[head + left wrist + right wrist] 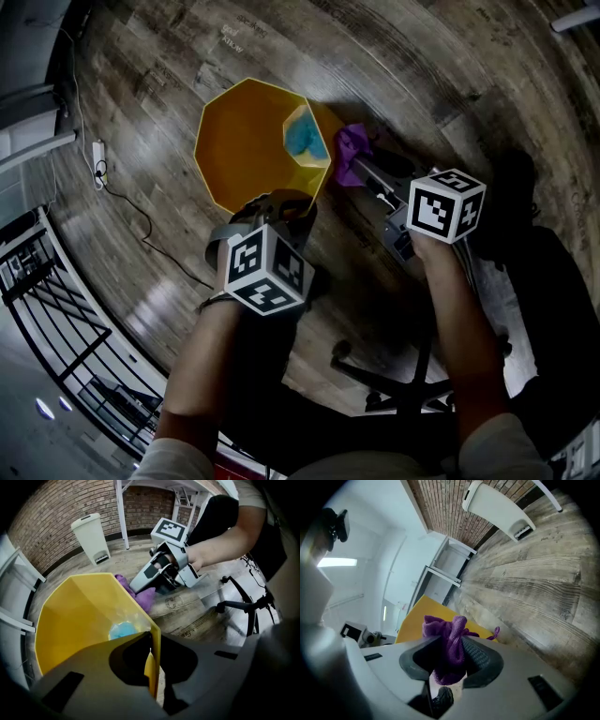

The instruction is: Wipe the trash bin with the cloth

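Observation:
A yellow trash bin (pixel 246 141) stands on the wooden floor, with a blue crumpled thing (pixel 305 139) inside it. My left gripper (pixel 281 204) points steeply down and is shut on the bin's near rim (pixel 155 644); the wall shows between the jaws of the left gripper (pixel 152 660). My right gripper (pixel 377 176) is shut on a bunched purple cloth (pixel 449 641), which it holds against the outside of the bin's right wall (pixel 423 617). The left gripper view shows the cloth (pixel 143 597) touching the bin's outer side, with the right gripper (pixel 155 582) behind it.
A white pedal bin (pixel 91 537) stands by the brick wall. An office chair's black base (pixel 403 382) is close behind my right arm. A power strip with its cable (pixel 98 161) lies left of the yellow bin, and a metal rack (pixel 56 319) is at the far left.

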A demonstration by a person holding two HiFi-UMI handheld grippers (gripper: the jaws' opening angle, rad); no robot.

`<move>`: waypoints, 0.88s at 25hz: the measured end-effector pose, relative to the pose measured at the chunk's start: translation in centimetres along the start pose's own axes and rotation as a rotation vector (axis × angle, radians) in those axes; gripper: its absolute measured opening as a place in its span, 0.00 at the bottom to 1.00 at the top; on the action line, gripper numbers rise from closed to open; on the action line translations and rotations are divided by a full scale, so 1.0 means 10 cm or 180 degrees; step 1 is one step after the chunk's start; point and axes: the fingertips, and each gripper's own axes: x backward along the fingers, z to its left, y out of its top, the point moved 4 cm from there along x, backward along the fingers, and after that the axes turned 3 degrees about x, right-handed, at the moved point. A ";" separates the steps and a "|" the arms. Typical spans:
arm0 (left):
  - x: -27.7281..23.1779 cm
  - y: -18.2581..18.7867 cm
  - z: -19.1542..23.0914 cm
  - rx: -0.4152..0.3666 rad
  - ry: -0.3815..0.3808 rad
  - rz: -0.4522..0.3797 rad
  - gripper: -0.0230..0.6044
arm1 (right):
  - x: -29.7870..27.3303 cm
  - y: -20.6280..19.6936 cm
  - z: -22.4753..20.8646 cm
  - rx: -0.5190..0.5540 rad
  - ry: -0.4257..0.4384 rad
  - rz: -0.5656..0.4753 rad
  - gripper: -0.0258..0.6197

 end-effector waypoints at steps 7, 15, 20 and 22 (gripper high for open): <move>-0.01 0.01 0.02 0.0055 0.0009 -0.0044 0.07 | -0.22 -0.16 -0.30 -0.0028 -0.0232 0.0295 0.24; -0.01 0.03 0.01 0.0086 -0.0003 -0.0083 0.07 | -0.39 -0.26 -0.56 0.0032 -0.0414 0.0558 0.24; -0.02 0.05 0.02 0.0111 -0.0020 -0.0114 0.07 | -0.48 -0.36 -0.74 0.0038 -0.0558 0.0732 0.24; -0.02 0.05 0.03 0.0115 -0.0021 -0.0124 0.07 | -0.51 -0.40 -0.82 0.0061 -0.0655 0.0811 0.24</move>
